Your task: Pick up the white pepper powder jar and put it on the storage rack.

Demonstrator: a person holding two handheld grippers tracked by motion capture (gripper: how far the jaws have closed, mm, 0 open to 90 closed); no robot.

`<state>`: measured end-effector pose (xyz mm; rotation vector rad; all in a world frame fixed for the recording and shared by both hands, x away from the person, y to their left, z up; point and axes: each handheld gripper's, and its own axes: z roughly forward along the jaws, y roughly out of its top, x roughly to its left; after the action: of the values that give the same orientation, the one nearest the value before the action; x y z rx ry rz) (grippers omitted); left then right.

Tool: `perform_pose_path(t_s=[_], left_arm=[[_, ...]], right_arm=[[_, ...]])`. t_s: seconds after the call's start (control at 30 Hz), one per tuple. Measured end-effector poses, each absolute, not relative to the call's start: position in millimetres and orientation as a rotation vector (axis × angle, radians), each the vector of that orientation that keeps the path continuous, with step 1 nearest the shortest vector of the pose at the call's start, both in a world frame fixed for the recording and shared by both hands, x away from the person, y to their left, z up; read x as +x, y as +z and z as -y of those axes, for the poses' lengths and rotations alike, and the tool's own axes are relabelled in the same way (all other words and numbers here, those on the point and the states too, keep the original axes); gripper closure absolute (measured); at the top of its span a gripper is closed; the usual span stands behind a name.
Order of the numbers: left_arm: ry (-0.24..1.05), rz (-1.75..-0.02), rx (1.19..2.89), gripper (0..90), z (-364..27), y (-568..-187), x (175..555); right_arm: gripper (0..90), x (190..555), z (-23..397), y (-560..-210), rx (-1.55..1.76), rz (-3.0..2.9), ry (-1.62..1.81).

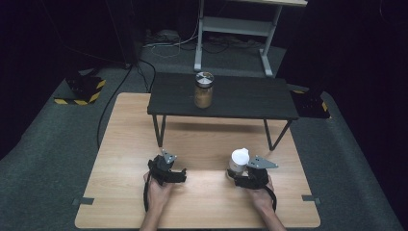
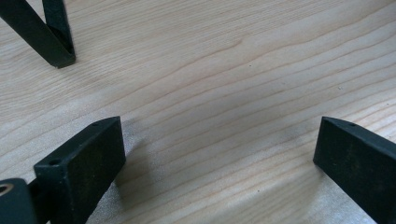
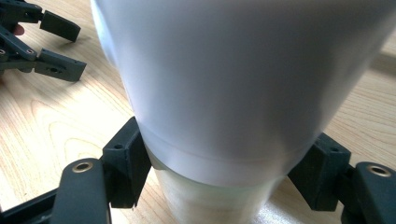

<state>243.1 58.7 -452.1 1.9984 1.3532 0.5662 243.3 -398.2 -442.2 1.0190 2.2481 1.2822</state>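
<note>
A small jar with a white lid (image 1: pixel 239 159) stands on the wooden table (image 1: pixel 202 139) at the front right. My right gripper (image 1: pixel 237 172) is shut on it. In the right gripper view the two black pads (image 3: pixel 128 161) press on either side of the jar (image 3: pixel 233 74), just below the white lid where the clear body begins. My left gripper (image 1: pixel 169 167) rests at the front left, jaws wide open with nothing between them. Bare wood lies between the jaws of the left gripper (image 2: pixel 219 154) in its own view. The right gripper view also catches that open left gripper (image 3: pixel 51 42) at its top left.
A low black table (image 1: pixel 240 98) stands on the far half of the wooden table, with a metal-lidded jar (image 1: pixel 203 90) of brownish contents on it. One of its leg feet (image 2: pixel 58 51) is just ahead of my left gripper. Grey carpet surrounds the table.
</note>
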Motion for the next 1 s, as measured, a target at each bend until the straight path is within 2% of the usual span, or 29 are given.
perform_pose_path(t_s=[1.0], left_arm=[[0.568, -1.352, 2.0, 2.2, -58.7, -452.0, 243.1]], right_arm=[[30.1, 242.1, 402.4, -434.1, 0.992, -2.242, 1.286]])
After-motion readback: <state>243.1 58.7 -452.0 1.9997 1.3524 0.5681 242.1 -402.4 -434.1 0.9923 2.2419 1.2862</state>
